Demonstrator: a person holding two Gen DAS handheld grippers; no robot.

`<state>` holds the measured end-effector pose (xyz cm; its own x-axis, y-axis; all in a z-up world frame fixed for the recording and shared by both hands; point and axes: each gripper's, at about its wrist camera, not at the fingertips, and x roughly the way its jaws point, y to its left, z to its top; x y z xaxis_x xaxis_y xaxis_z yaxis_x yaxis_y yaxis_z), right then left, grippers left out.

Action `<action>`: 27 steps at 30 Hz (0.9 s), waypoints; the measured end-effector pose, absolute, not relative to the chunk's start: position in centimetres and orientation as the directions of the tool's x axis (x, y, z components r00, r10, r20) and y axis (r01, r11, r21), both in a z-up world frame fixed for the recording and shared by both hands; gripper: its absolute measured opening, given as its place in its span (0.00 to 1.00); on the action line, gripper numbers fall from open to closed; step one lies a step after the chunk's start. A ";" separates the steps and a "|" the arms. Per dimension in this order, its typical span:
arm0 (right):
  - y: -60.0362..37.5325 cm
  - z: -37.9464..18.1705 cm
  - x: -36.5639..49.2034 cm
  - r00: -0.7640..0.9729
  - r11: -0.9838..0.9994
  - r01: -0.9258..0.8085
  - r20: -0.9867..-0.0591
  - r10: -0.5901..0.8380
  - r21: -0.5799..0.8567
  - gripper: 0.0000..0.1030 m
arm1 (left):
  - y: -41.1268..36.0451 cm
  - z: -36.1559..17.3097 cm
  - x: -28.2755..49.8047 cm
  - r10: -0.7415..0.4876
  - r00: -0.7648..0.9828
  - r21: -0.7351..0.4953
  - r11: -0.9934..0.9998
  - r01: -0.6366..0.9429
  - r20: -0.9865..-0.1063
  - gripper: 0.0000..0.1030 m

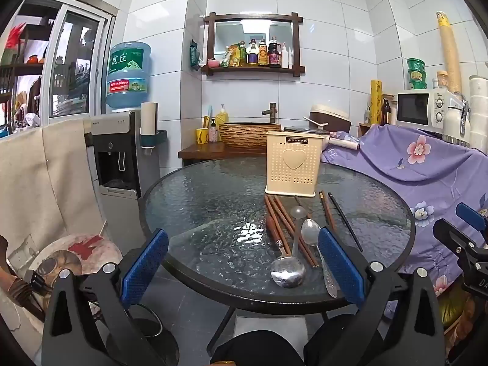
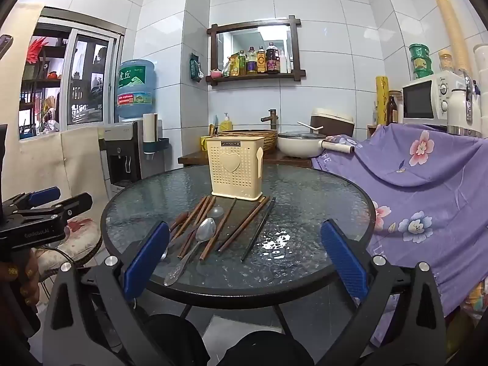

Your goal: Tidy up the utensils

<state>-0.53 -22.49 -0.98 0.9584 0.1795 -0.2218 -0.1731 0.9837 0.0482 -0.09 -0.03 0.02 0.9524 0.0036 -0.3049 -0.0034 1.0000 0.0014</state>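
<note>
Both jaws stand wide and empty, left gripper and right gripper short of the glass table, so nothing is begun (probably): next, pinch a spoon lying before the cream holder.

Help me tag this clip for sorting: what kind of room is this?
Most likely a small home kitchen or dining corner. A microwave sits at the right, sauce bottles line a wall shelf over a basin with a tap, and a water dispenser stands beside the glass table.
</note>
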 end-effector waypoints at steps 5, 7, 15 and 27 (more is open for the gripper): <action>-22.4 -1.0 -0.5 0.958 0.984 -0.174 -0.222 0.179 0.044 0.95 | 0.2 0.0 0.0 0.006 0.950 -0.007 1.000 -0.008 -0.312 0.94; -22.5 -1.0 -0.5 0.958 0.984 -0.175 -0.222 0.181 0.047 0.95 | 0.3 0.1 0.1 0.003 0.949 -0.013 1.000 -0.008 -0.315 0.94; -22.4 -1.1 -0.4 0.957 0.984 -0.174 -0.227 0.180 0.043 0.95 | 0.6 0.1 -0.3 -0.001 0.951 -0.013 1.000 -0.003 -0.310 0.94; -22.2 -1.7 0.2 0.955 0.983 -0.174 -0.234 0.182 0.056 0.95 | 0.3 -0.2 -0.2 -0.001 0.949 -0.020 1.000 -0.005 -0.316 0.94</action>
<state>0.18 -22.23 -1.68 0.9551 0.1823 -0.2337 -0.1741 0.9832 0.0556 -0.21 0.29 -0.20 0.9487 -0.0012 -0.3162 -0.0055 0.9998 -0.0201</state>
